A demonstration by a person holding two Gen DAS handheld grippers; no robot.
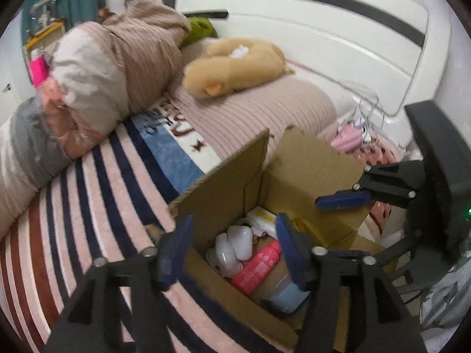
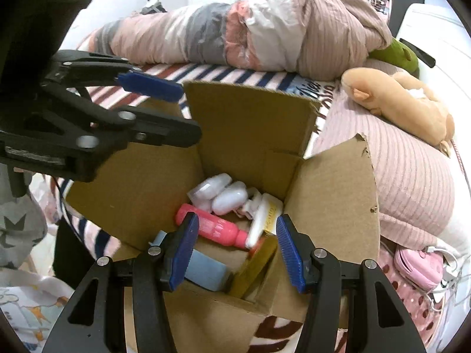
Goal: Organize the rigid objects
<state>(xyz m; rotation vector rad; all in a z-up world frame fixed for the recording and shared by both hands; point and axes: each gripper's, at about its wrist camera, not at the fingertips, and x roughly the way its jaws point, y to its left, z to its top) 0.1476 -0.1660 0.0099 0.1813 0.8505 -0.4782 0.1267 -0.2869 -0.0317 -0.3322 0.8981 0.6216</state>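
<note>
An open cardboard box (image 1: 312,161) (image 2: 247,111) stands on the bed. Inside lie a pink bottle (image 1: 257,267) (image 2: 213,225), white rounded cases (image 1: 235,245) (image 2: 219,194), a white tube with a yellow label (image 2: 265,216), a light blue item (image 1: 287,295) (image 2: 206,270) and a yellow item (image 2: 256,267). My left gripper (image 1: 232,253) is open and empty above the box's near edge. My right gripper (image 2: 235,253) is open and empty above the box opening. Each gripper shows in the other's view: the right one (image 1: 343,201), the left one (image 2: 164,111).
The bed has a striped blanket (image 1: 88,206), a rolled duvet (image 1: 88,67) (image 2: 250,35), a tan plush toy (image 1: 235,64) (image 2: 400,100) and a green plush (image 2: 397,53). A white headboard (image 1: 323,29) stands behind. A pink case with cables (image 2: 418,264) lies at the right.
</note>
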